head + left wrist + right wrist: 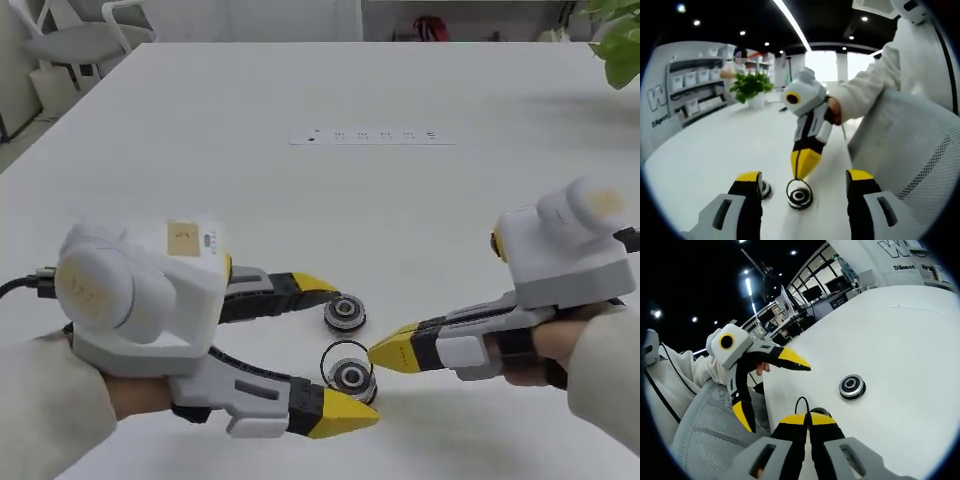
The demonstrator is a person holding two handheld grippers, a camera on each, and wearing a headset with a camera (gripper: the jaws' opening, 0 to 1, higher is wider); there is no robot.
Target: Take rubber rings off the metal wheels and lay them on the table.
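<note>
My right tongs (385,352) clamp the rubber ring (324,365) to peel it off the wheel (353,378) at their tip; left tongs (345,350) gape empty beside the 2nd wheel (345,313)

The table (300,200) is plain white. The near wheel (352,377) shows concentric silver and black bands. The far wheel (345,313), just behind it, matches. The rubber ring (322,365) at the near wheel is black. The left gripper (348,352) and right gripper (380,352), either side of it, have white bodies and black jaws with yellow tips. The plant (620,40), well beyond, is green.
</note>
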